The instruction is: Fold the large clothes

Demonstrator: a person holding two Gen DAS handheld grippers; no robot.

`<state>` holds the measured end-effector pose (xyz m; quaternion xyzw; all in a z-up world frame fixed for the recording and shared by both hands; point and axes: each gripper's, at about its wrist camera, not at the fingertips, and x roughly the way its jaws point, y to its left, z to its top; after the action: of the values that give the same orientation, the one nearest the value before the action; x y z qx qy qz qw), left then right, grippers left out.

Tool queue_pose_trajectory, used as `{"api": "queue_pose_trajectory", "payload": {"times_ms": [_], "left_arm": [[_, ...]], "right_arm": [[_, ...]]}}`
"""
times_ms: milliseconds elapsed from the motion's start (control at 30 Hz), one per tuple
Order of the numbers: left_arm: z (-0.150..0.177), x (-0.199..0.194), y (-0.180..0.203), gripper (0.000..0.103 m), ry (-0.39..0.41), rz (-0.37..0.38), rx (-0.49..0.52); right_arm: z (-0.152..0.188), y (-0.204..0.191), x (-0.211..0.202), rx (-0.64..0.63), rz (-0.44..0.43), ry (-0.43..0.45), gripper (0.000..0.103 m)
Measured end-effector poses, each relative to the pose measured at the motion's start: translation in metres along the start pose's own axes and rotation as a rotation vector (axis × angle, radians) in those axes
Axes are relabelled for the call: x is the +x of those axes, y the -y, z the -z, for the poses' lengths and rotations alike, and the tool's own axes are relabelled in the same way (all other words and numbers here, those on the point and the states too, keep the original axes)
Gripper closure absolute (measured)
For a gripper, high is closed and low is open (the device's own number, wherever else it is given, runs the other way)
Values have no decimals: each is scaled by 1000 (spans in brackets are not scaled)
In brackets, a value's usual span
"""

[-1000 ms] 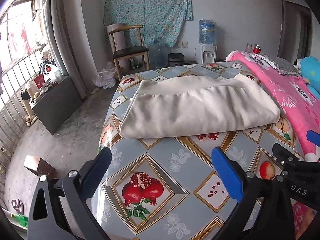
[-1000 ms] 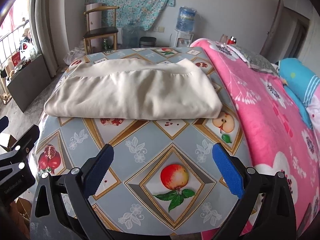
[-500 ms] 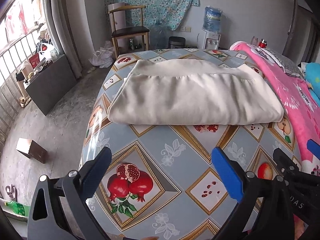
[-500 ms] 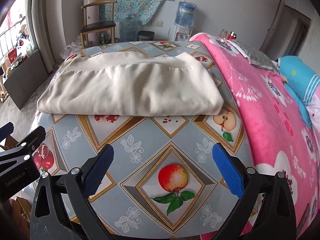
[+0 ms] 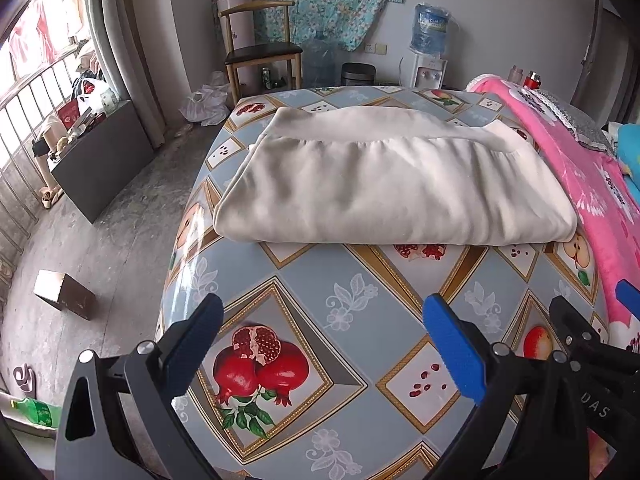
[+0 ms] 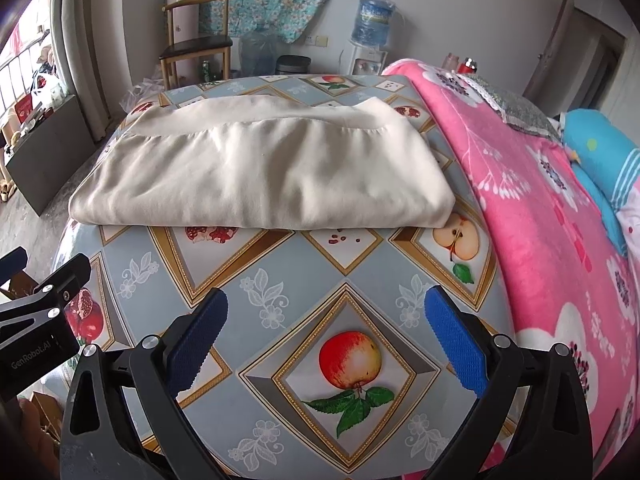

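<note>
The cream garment [image 5: 384,184] lies folded into a wide, flat rectangle on the far half of the table [image 5: 344,280], its gathered band running along the far edge and its thick folded edge facing me. In my right view the same garment [image 6: 260,172] sits square across the table [image 6: 280,280], its right end near the pink blanket [image 6: 540,200] that borders the table on that side.

My left gripper [image 5: 322,344] hovers over the near part of the patterned tablecloth with its blue pads spread wide and nothing between them, well short of the cloth. My right gripper [image 6: 326,332] is likewise spread apart and empty, above the printed apple. Each tool shows at the edge of the other's view, so they sit side by side.

Beyond the table I see a wooden chair [image 5: 260,50] against the wall and a water dispenser [image 5: 428,48].
</note>
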<state>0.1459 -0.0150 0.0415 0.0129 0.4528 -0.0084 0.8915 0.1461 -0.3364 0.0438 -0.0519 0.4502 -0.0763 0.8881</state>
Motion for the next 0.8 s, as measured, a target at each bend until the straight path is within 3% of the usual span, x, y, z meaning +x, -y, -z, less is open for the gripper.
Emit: {"api": "queue_pose_trajectory", "payload": {"times_ms": [800], "left_arm": [[0, 1, -6, 5, 8, -16, -11]], "right_arm": [[-4, -5, -3, -7, 1, 15, 7]]}}
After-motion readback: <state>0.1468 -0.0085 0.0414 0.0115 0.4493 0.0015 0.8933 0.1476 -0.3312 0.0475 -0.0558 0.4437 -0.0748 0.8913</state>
